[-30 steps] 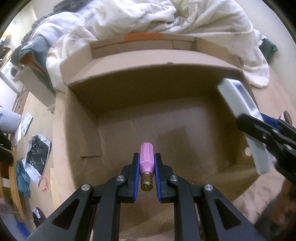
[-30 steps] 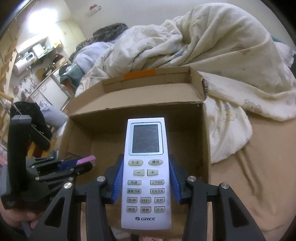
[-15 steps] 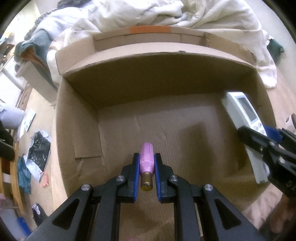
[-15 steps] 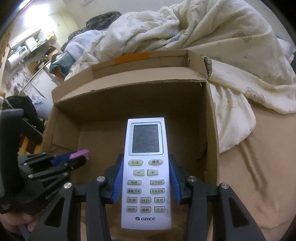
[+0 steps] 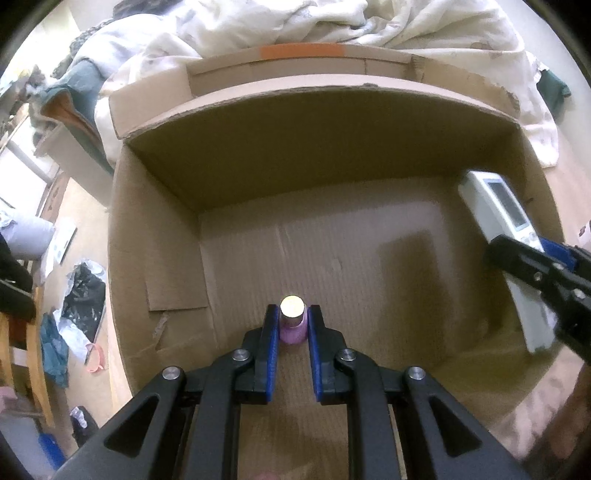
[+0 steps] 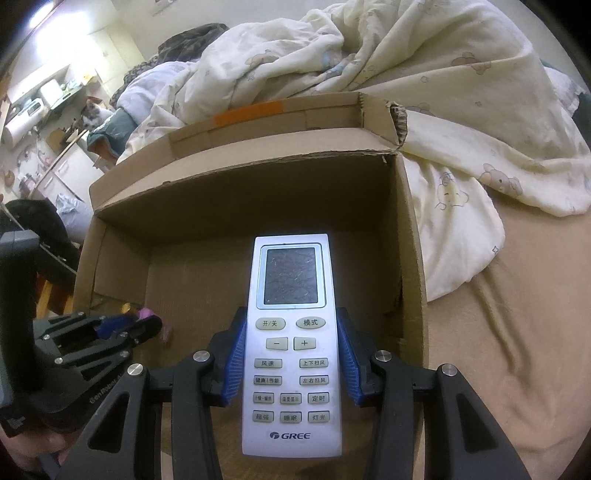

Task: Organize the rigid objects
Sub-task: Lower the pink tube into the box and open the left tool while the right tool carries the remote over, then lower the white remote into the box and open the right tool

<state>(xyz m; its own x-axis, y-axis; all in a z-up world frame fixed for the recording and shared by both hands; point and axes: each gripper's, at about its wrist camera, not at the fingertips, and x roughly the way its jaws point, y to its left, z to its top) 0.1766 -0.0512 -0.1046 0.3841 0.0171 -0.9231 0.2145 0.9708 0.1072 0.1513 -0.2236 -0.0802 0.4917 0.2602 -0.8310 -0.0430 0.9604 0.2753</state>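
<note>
1. Remote [image 5: 496, 206] first, from the left wrist view: it's at the right edge, white with a small screen, poking down into the box [image 5: 155, 236] next to the right wall, and the right gripper [image 5: 532, 266] comes in from the side and has it by the lower half.
2. Same view, the left gripper [image 5: 293, 325] is nearly shut, blue pads squeezing a small pink bottle [image 5: 293, 330]. The bottle's round shiny end faces the camera. It hangs over the near part of the box floor; can't tell if it touches the cardboard.
3. Box floor is otherwise bare brown cardboard. Far flap has a strip of orange tape [image 5: 301, 50], and a rumpled white duvet [image 5: 406, 26] is piled behind it.
4. Left of the box you see floor with a black bag [image 5: 83, 295] and other clutter, too blurry to name.
5. Right wrist view: remote [image 6: 291, 343] dead centre, face up, screen end pointing away, GREE logo at the near end. The right gripper [image 6: 291, 360] is partly open and clamped on the remote's sides around the button rows.
6. The remote's far end reaches over the box [image 6: 413, 236] interior, close to the right wall.
7. Lower left there, the left gripper [image 6: 146, 321] sits inside the box with the bottle [image 6: 144, 314] just a pink sliver at its tip. A hand [image 6: 29, 448] shows under it.
8. Duvet [image 6: 369, 55] covers the bed behind, and a cat [image 6: 90, 112] peeks out far left.
</note>
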